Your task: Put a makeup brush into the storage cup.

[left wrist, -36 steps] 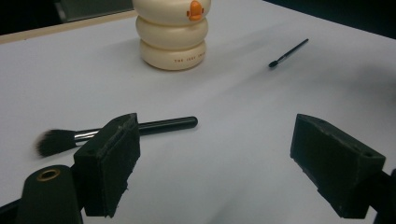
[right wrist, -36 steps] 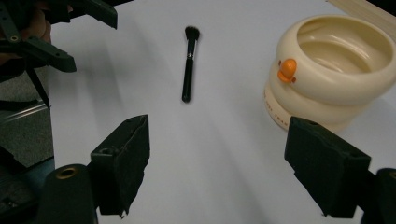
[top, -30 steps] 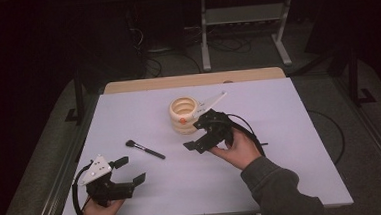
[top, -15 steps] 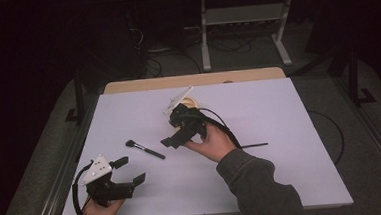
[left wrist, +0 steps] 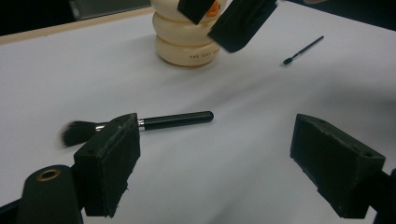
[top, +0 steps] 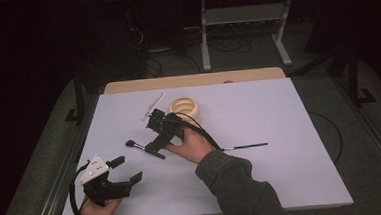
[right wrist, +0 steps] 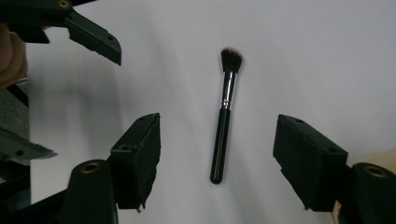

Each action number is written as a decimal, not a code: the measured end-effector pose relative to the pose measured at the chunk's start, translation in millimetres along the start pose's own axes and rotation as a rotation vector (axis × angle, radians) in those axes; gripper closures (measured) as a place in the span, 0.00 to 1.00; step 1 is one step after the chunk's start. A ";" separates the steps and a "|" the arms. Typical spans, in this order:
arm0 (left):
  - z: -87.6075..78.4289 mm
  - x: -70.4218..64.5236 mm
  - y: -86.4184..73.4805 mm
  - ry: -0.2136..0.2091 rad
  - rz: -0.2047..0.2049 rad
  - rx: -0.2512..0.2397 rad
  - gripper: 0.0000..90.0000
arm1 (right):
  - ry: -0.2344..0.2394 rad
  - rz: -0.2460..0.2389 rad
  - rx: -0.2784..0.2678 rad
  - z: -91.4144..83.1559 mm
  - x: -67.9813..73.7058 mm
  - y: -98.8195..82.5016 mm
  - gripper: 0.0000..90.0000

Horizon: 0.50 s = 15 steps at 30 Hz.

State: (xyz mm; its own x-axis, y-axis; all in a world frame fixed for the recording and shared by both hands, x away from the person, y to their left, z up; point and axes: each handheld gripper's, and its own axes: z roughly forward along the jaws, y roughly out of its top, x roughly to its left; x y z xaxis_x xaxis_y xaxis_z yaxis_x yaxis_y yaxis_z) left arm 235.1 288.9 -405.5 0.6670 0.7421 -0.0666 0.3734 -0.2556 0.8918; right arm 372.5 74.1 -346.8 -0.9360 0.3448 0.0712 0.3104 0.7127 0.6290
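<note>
A black-handled makeup brush (top: 143,149) with a dark bristle head lies flat on the white table (top: 279,112). My right gripper (top: 154,145) hovers over it, open. Its jaws have just been closing, and the brush (right wrist: 224,121) lies between them untouched, handle end nearest the right gripper (right wrist: 217,144). My left gripper (top: 127,170) rests open near the table's front left corner, holding nothing. From the left gripper (left wrist: 215,158) I see the brush (left wrist: 159,122) just ahead and the right gripper's fingers (left wrist: 243,21) above it.
A cream ringed holder (top: 184,108) stands just behind the right hand and appears in the left gripper view (left wrist: 187,42). A thin black brush (top: 244,146) lies to the right of the right forearm (left wrist: 303,49). A wooden strip (top: 192,80) borders the table's far edge.
The right gripper has moved left and slightly down, from beside the cream holder to over the makeup brush. The left gripper has stayed put.
</note>
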 end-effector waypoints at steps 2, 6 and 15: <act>-1.2 1.5 -0.1 0.004 0.011 0.009 0.17 | -0.002 -0.003 0.012 7.5 -0.8 1.1 0.36; -0.6 1.7 -0.7 0.002 -0.010 -0.006 0.17 | 0.000 0.014 0.040 22.1 -2.1 2.5 0.39; -0.1 2.0 -0.4 0.006 -0.008 0.000 0.17 | -0.003 0.036 0.114 54.3 -4.6 0.9 0.47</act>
State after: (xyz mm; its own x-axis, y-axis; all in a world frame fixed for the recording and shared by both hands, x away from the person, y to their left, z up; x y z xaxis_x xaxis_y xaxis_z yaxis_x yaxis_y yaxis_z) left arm 236.2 290.6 -406.0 0.6600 0.7479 -0.0710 0.3785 -0.2494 0.8914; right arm 386.1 106.4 -388.6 -0.9233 0.3734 0.0894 0.3609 0.7645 0.5341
